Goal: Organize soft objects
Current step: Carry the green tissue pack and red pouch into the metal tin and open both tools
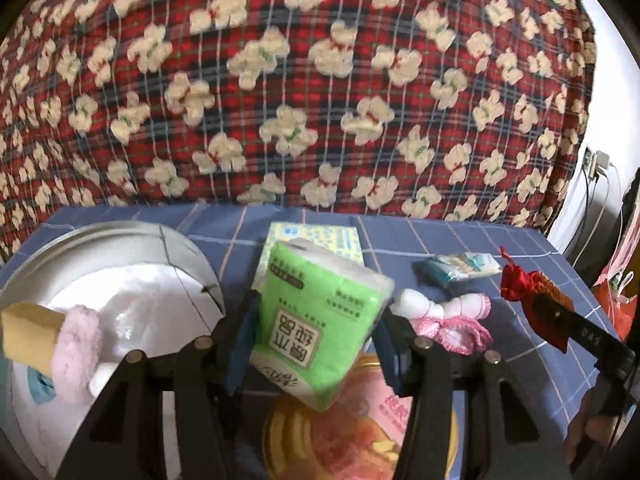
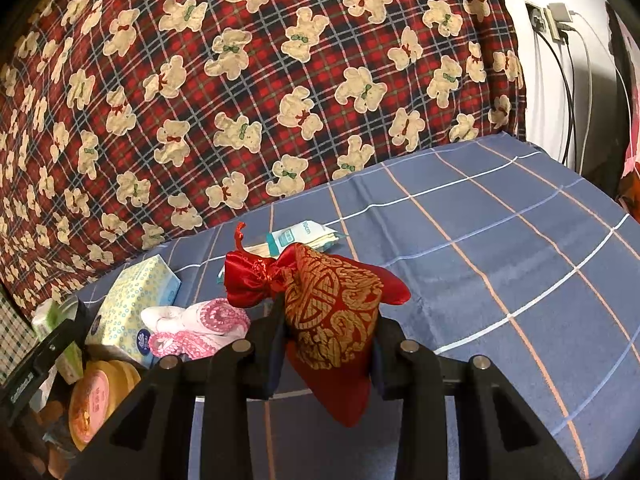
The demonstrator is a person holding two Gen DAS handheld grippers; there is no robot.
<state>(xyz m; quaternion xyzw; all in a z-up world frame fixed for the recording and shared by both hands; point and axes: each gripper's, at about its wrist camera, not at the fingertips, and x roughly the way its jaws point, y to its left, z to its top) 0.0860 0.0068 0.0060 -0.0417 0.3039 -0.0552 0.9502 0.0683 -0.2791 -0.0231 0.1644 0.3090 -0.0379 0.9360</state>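
My left gripper (image 1: 316,320) is shut on a green tissue pack (image 1: 316,320) and holds it above the blue checked cloth, just right of a round metal bin (image 1: 176,240) lined with white plastic. My right gripper (image 2: 328,328) is shut on a red and gold drawstring pouch (image 2: 332,312), lifted off the cloth; the pouch also shows at the right of the left wrist view (image 1: 532,296). A pink and white knitted item (image 1: 444,316) (image 2: 200,328), a yellow tissue box (image 1: 316,236) (image 2: 136,300) and a teal wipes packet (image 1: 456,266) (image 2: 300,236) lie on the cloth.
A sponge (image 1: 28,332) and a pink fluffy piece (image 1: 78,344) rest in the bin. A round pink-lidded tin (image 1: 360,420) (image 2: 96,396) lies below the left gripper. A teddy-print plaid blanket (image 2: 240,80) rises behind. Plugs and cables (image 2: 560,40) hang on the right wall.
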